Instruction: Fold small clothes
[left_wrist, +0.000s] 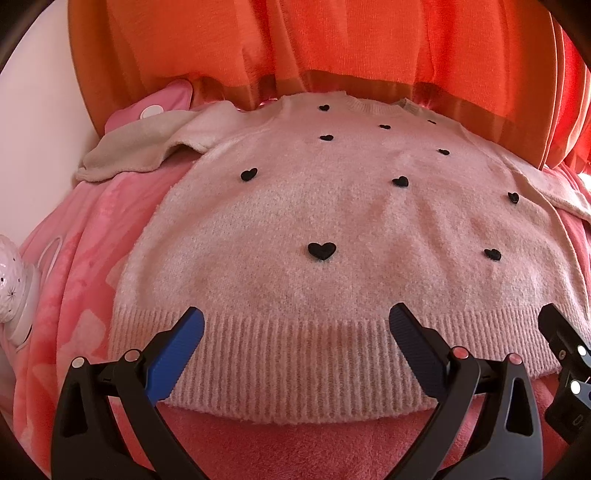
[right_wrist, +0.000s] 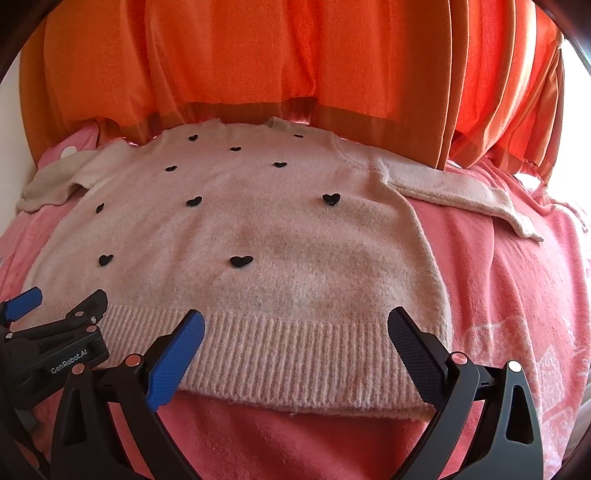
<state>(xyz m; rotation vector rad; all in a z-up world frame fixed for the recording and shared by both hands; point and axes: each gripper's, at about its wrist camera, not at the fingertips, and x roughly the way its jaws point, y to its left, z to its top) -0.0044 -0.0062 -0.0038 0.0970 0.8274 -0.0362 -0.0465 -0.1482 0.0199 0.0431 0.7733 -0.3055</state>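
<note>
a: where's the sweater (left_wrist: 332, 229)?

b: the pale pink knit sweater with black hearts (left_wrist: 322, 250) lies flat, front up, on a pink blanket (left_wrist: 85, 236), straight ahead of both grippers. its ribbed hem (right_wrist: 295, 354) is the nearest edge and the neckline is farthest off, up against the orange curtain (right_wrist: 277, 55).

a: and the sleeves?

b: one sleeve (right_wrist: 461, 192) stretches out ahead and to the right of the right gripper (right_wrist: 295, 321), lying on the blanket. the other sleeve (left_wrist: 140, 151) is bunched up ahead and to the left of the left gripper (left_wrist: 295, 317).

a: what are the grippers doing?

b: both are spread wide and hold nothing. the left gripper's tips sit over the hem toward the sweater's left half, the right gripper's over the right half. whether the tips touch the knit, i can't tell.

a: do they see each other?

b: yes, the right gripper shows at the left view's right edge, and the left one at the right view's left edge, so they're side by side, near each other.

a: anything else around?

b: a white patterned object (left_wrist: 14, 288) sits far left of the left gripper, on the blanket's edge.
</note>
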